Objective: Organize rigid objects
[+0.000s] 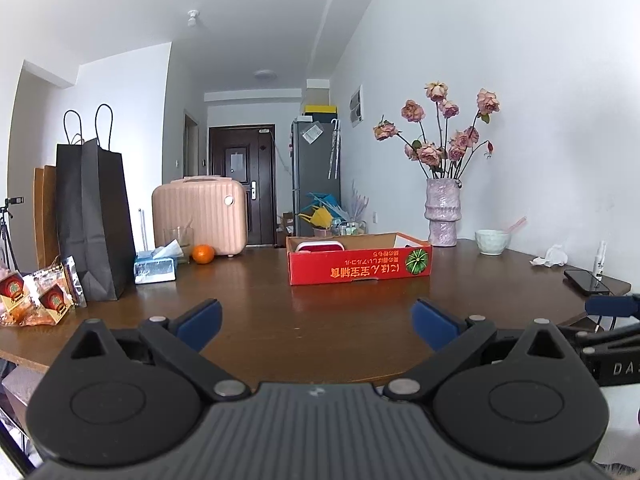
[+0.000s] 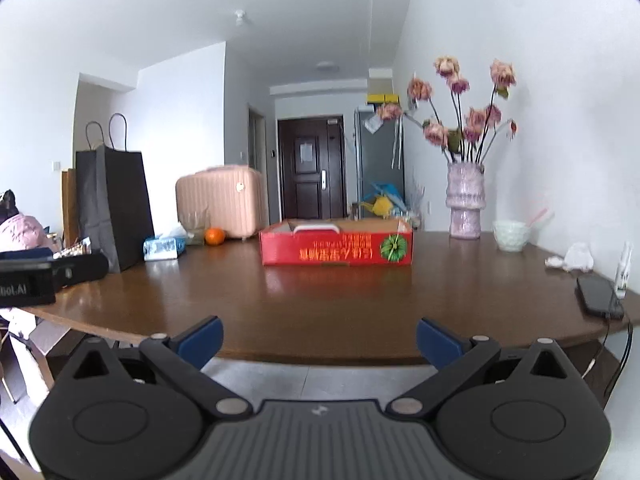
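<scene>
Both the left gripper and right gripper hovered with jaws spread, empty; best approach the red box level across the worktop.

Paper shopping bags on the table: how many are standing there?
2: a tall black paper bag at the brown wooden table's left end, and a brown paper bag directly behind it. More may be hidden behind.

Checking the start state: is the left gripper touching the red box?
Apart. In the left wrist view, the left gripper is open and empty, with bare table between its fingertips and the red box.
</scene>
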The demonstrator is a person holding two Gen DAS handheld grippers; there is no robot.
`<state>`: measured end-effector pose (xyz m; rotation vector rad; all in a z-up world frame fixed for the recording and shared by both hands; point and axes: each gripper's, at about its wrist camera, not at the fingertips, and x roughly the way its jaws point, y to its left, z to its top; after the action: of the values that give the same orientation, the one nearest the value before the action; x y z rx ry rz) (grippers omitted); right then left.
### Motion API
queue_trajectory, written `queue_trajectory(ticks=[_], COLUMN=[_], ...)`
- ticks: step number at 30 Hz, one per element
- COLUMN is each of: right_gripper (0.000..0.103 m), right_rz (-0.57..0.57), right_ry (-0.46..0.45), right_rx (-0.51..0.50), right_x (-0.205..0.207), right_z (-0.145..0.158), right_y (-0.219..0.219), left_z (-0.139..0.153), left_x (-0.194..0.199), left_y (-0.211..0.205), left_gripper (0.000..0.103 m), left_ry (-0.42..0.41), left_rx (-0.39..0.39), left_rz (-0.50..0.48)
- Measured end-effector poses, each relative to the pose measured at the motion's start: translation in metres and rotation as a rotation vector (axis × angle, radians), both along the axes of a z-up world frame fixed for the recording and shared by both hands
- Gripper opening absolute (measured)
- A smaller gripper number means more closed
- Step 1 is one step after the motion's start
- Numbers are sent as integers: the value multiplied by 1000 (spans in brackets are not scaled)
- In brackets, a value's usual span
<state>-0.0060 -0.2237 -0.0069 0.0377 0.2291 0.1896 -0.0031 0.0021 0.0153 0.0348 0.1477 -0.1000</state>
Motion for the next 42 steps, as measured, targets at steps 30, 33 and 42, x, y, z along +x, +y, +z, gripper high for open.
queue_trajectory(ticks=[30,33,42], right_gripper=[103,103,103], right_rz=[10,16,21], right_ry=[48,51,57], right_rx=[51,49,49], right_x=[12,12,13], right_z=[-3,-3,-4], right_y=[-6,-5,-5], left_z=[-3,-2,-3], left_x=[7,6,6], left_y=[6,5,5], left_gripper=[103,103,103], left_ry=[25,23,27], left_rx=[-12,-10,-11], left_rz=[-7,-9,-9])
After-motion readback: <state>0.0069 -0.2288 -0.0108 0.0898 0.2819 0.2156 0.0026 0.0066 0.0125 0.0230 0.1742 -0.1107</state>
